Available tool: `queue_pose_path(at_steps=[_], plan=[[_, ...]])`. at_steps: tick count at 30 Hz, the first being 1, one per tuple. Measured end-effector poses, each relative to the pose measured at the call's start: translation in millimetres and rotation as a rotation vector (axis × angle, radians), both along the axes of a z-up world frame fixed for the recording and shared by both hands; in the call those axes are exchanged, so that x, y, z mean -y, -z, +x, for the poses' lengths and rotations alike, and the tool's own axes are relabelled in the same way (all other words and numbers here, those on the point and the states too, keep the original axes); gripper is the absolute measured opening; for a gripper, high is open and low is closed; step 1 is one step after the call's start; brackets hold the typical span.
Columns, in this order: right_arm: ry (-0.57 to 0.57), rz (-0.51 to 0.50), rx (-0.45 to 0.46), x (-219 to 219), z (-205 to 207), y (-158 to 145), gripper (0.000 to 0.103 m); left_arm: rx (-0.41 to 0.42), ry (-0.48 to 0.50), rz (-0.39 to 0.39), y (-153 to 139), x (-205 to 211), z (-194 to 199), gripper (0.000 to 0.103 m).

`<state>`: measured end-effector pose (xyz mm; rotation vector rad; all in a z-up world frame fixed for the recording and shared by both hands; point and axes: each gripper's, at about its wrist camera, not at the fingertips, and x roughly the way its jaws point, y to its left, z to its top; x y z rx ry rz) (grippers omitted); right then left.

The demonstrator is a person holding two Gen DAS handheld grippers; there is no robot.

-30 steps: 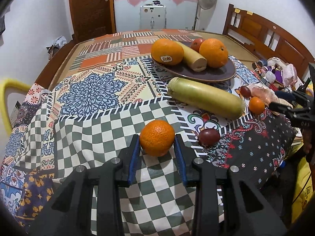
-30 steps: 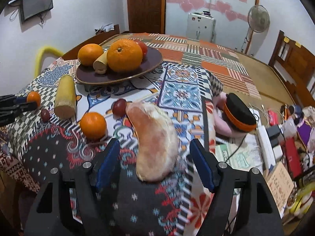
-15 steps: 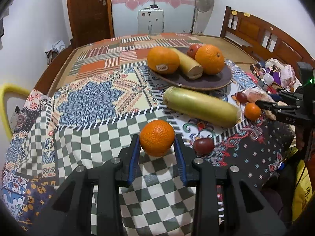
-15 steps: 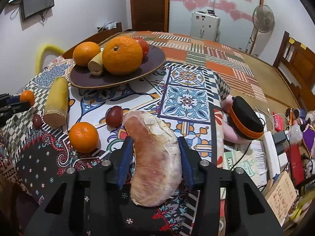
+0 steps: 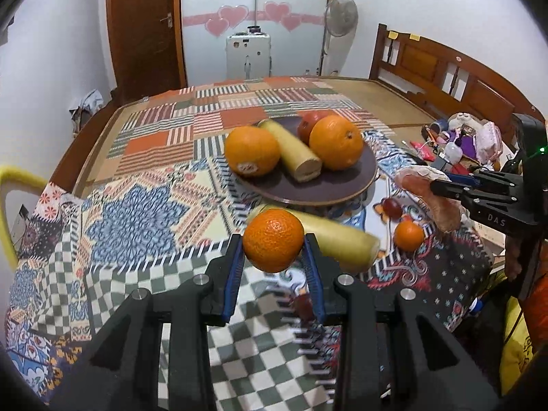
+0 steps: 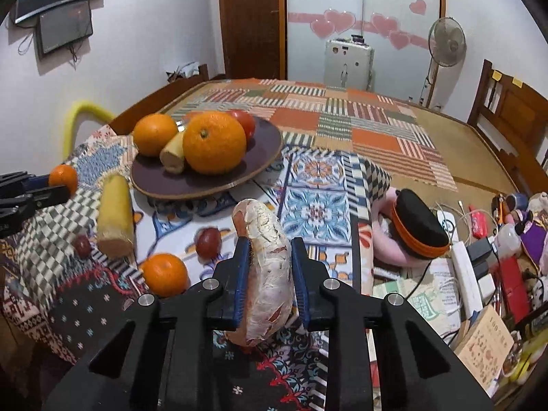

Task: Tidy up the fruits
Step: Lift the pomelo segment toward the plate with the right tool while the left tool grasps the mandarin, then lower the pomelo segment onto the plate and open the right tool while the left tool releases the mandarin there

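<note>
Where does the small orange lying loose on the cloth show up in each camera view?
Left wrist: small orange right of centre, beyond the long yellow fruit.
Right wrist: lower left, near the dark grape.
Shared landmark: the dark plate.

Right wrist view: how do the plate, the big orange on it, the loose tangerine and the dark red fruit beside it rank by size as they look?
Largest to smallest:
1. Plate
2. Big orange
3. Loose tangerine, which lies nearer the camera yet looks smaller
4. Dark red fruit
</note>
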<state>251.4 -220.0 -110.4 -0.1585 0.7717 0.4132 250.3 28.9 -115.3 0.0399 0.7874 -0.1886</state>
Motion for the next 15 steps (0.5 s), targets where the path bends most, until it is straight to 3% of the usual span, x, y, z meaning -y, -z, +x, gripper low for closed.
queue_pose_path(at_steps=[15], plan=[[-0.039, 0.058, 0.121, -29, 20, -43, 0.022, 0.050, 0.024, -0.014, -14, 18, 33, 0.035]])
